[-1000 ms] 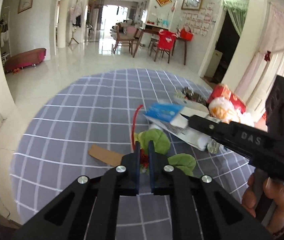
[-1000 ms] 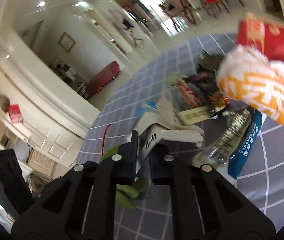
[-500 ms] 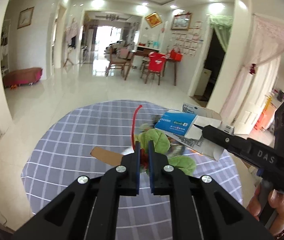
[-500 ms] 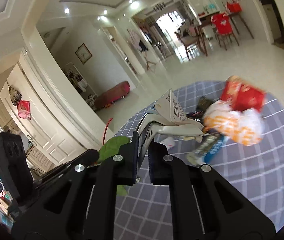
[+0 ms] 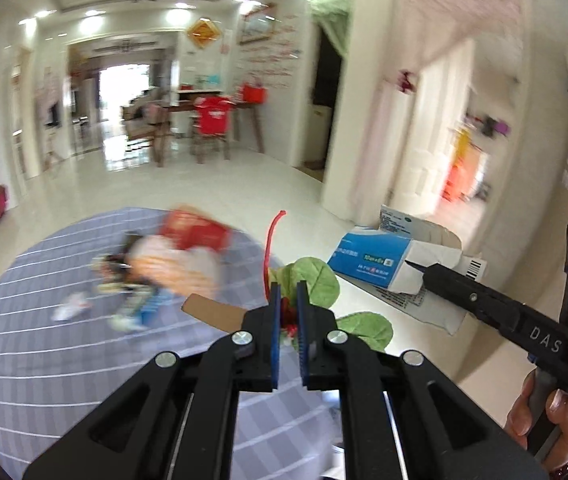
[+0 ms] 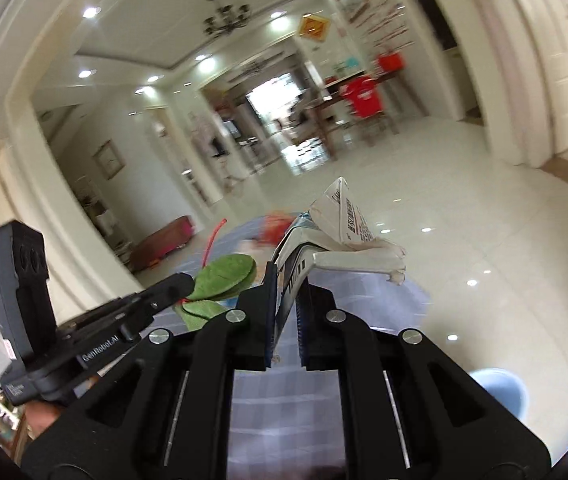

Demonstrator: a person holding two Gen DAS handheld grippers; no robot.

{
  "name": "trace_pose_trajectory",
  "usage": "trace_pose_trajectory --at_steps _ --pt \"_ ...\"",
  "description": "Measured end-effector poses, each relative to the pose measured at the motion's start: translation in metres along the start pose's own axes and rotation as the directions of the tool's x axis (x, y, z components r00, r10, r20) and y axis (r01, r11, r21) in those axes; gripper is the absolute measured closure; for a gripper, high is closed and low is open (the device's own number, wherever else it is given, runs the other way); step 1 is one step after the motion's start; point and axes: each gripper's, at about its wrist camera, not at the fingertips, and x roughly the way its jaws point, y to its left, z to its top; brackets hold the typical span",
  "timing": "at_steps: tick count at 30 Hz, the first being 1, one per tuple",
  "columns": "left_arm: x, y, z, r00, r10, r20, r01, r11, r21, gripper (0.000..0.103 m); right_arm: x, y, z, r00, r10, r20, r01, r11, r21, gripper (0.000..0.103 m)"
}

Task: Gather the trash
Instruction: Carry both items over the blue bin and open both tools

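Note:
My left gripper (image 5: 286,294) is shut on a bundle of green leaves (image 5: 318,282) with a red string (image 5: 271,236) and a brown cardboard strip (image 5: 214,312). My right gripper (image 6: 286,280) is shut on a flattened blue and white carton (image 6: 344,236), which also shows in the left wrist view (image 5: 376,258). Both are held up in the air. The leaves also show in the right wrist view (image 6: 224,278), left of the carton. A blurred pile of trash (image 5: 172,264) with a red bag (image 5: 194,232) lies on the grey checked rug (image 5: 44,340) below.
A light blue bin (image 6: 502,392) stands on the white tiled floor at the lower right of the right wrist view. A dining table with red-covered chairs (image 5: 212,120) stands far back. A maroon bench (image 6: 164,240) stands by the left wall.
Both grippers have risen and swung right with their loads. The trash pile has slid to the left in the left wrist view. The light blue bin has come into the right wrist view.

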Motion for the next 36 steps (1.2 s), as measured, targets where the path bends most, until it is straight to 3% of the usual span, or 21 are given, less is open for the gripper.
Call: trace_pose_trajectory --at_steps 7,12,18,20,21,22,23,27,36 --pt "0.082 -0.098 -0.030 0.982 -0.104 -0.157 0.120 0.988 0.097 0.096 -0.052 -0.093 -0.027 0.978 -0.208 0.010 0.208 0.977 0.049 0.094" --pt "0.149 -0.144 -0.060 0.945 -0.120 -0.305 0.169 0.976 0.140 0.096 -0.067 -0.153 -0.056 0.939 -0.343 -0.029 0.344 0.935 0.087 0.094" --pt "0.205 -0.182 -0.091 0.897 -0.134 -0.420 0.216 0.964 0.154 0.094 -0.069 -0.201 -0.084 0.907 -0.411 -0.091 0.421 0.892 0.164 0.094" --pt "0.221 -0.192 -0.097 0.879 -0.140 -0.456 0.230 0.962 0.148 0.088 -0.068 -0.210 -0.090 0.900 -0.423 -0.108 0.436 0.881 0.184 0.094" --pt "0.225 -0.193 -0.099 0.875 -0.131 -0.466 0.223 0.963 0.148 0.066 -0.069 -0.214 -0.093 0.897 -0.427 -0.114 0.442 0.877 0.190 0.094" --pt "0.232 -0.194 -0.102 0.874 -0.109 -0.473 0.202 0.968 0.150 0.043 -0.070 -0.219 -0.095 0.894 -0.432 -0.121 0.448 0.872 0.195 0.094" --pt "0.233 -0.194 -0.105 0.874 -0.098 -0.476 0.191 0.970 0.150 0.035 -0.071 -0.223 -0.098 0.892 -0.434 -0.127 0.452 0.870 0.199 0.094" --pt "0.238 -0.188 -0.108 0.869 -0.072 -0.490 0.172 0.972 0.162 0.033 -0.066 -0.233 -0.106 0.889 -0.431 -0.155 0.456 0.866 0.206 0.094" --pt "0.229 -0.177 -0.104 0.881 -0.048 -0.471 0.148 0.973 0.177 0.033 -0.052 -0.231 -0.110 0.896 -0.402 -0.188 0.436 0.877 0.201 0.094"
